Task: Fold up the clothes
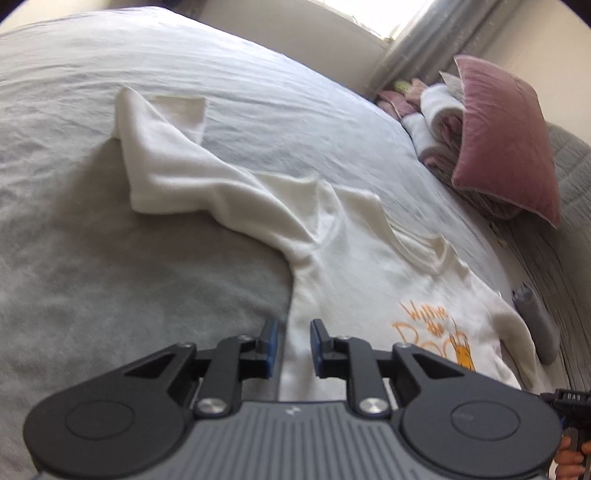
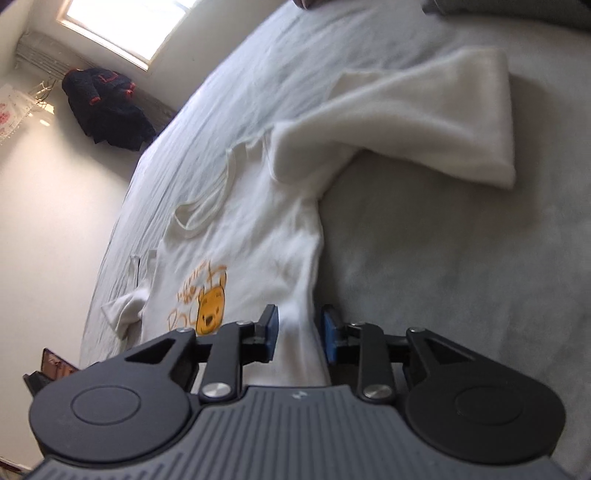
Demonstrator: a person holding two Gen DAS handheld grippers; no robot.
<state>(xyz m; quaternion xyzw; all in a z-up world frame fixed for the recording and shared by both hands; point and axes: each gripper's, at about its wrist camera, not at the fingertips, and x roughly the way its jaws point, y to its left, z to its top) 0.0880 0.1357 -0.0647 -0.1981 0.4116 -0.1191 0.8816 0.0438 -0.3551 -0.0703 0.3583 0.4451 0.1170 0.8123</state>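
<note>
A white long-sleeved top point(image 1: 351, 266) with an orange bear print point(image 2: 210, 306) lies face up on the grey bed cover point(image 1: 110, 295). One sleeve point(image 1: 166, 166) stretches away across the bed with its cuff folded over; in the right wrist view the other sleeve point(image 2: 424, 122) does the same. My left gripper point(image 1: 293, 347) hovers low over one side edge of the top, jaws a little apart, the cloth lying slack between the blue pads. My right gripper point(image 2: 300, 332) stands the same way over the opposite side edge point(image 2: 306, 258), open, pads not pressing.
A pink pillow point(image 1: 506, 147) and rolled blankets point(image 1: 439, 125) are piled at the bed's far corner. A grey roll point(image 1: 535, 321) lies by the bed's edge. A dark garment point(image 2: 105, 107) hangs under the window point(image 2: 125, 26). Bare grey cover point(image 2: 461, 277) spreads beside the top.
</note>
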